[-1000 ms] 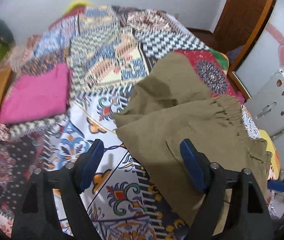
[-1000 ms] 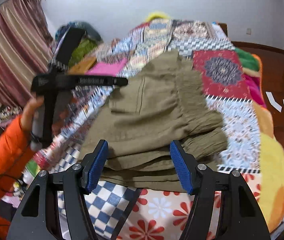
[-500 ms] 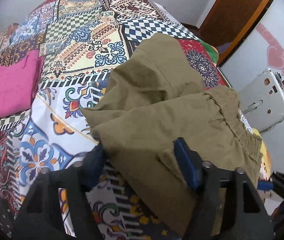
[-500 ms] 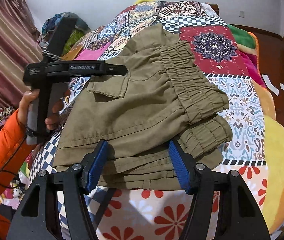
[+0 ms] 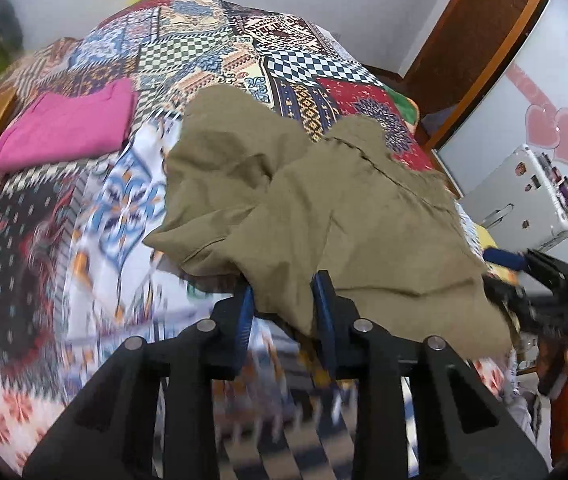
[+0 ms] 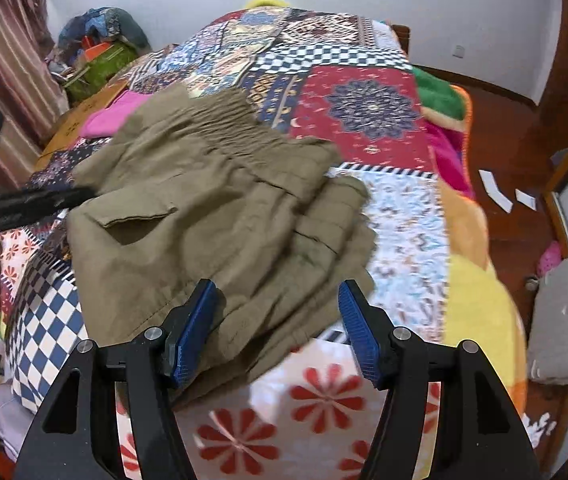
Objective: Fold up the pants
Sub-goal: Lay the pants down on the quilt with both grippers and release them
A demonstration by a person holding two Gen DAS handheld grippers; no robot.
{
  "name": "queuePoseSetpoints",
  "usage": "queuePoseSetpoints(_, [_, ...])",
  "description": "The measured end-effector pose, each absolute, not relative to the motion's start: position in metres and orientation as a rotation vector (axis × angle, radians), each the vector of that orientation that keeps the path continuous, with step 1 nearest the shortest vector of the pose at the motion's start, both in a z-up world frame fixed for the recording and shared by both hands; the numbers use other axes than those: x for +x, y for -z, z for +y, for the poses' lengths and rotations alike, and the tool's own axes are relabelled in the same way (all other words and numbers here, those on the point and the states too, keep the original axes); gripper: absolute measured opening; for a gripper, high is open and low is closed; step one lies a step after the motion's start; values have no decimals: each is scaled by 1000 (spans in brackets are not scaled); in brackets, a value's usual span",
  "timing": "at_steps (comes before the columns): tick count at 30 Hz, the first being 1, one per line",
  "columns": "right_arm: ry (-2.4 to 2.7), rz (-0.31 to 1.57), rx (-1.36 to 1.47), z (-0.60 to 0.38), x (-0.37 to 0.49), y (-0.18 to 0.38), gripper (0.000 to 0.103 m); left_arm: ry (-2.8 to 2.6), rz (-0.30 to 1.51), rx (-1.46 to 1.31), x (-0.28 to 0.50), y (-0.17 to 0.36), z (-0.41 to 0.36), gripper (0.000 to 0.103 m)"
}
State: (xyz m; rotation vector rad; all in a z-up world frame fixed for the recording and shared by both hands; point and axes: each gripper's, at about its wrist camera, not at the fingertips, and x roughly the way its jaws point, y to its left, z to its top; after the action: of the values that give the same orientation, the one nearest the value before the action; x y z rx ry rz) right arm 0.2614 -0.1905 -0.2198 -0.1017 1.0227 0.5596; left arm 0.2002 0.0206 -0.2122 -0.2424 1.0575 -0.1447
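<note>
The olive pants lie folded in a thick stack on the patchwork bedspread. My left gripper is shut on the near edge of the pants, with cloth bunched between its blue pads. In the right wrist view the pants show their elastic waistband at the back and a flap pocket on top. My right gripper is open, its blue pads either side of the stack's near edge. The left gripper shows as a dark blurred bar at the left.
A folded pink garment lies on the bed beyond the pants to the left. A white appliance stands off the bed's right side. A pile of clothes sits by the curtain. The bed's yellow edge drops to a wooden floor.
My left gripper has closed on the near edge of the pants and lifted it. The right gripper has moved in closer to the stack and stays open.
</note>
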Motion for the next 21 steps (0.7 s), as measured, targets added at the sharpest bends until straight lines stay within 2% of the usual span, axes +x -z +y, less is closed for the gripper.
queuePoseSetpoints(8, [-566, 934, -69, -199, 251, 187, 60, 102, 1033, -296, 144, 200, 25, 24])
queuePoseSetpoints(10, [-584, 916, -73, -192, 248, 181, 60, 94, 1041, -275, 133, 197, 25, 19])
queuePoseSetpoints(17, [-665, 861, -78, -152, 240, 167, 60, 19, 1001, -202, 108, 178, 51, 19])
queuePoseSetpoints(18, [-678, 864, -73, -145, 238, 168, 60, 13, 985, -195, 111, 173, 55, 24])
queuePoseSetpoints(20, [-691, 871, -75, -137, 233, 172, 60, 4, 968, -201, 121, 167, 64, 48])
queuePoseSetpoints(21, [-693, 876, -80, -134, 231, 174, 60, -9, 949, -213, 128, 164, 68, 65])
